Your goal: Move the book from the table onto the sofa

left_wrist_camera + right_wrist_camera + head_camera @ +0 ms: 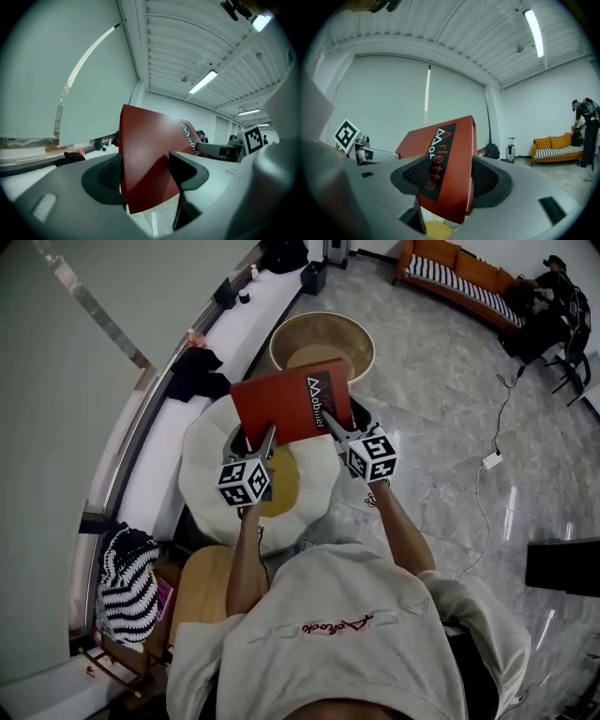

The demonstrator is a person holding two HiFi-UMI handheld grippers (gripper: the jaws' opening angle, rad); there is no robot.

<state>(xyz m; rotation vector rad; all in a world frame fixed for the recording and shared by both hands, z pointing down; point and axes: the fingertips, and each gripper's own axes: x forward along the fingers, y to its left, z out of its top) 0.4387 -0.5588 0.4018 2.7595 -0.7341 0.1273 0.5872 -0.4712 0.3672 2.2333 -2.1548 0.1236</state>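
Both tongs are on the book rn. Left gripper [147, 185] has its jaws closed down to book thickness on a lower corner of the red book [292, 401], pads pressed on both faces. Right gripper [451, 180] is clamped the same way over the spine end w/ the black title strip, and there's no gap in either gripper view. From the head view they grab the near edge, one at each corner, so the book sits tilted w/ its cover facing up. Both gripper views look upward at the ceiling lights. Arms: both forearms reach fwd from the body, roughly parallel, left forearm [246, 554] a bit lower in frame than the right forearm [401, 521], white sleeves bunched near the elbows. The book hangs over the far side of the round white table [202, 456], which has a yellow patch [278, 488] in the middle, w/ a tan round tub seat [361, 334] just beyond. The orange sofa [459, 277] is well apart, across the marble floor, w/ a person [583, 124] standing by it.
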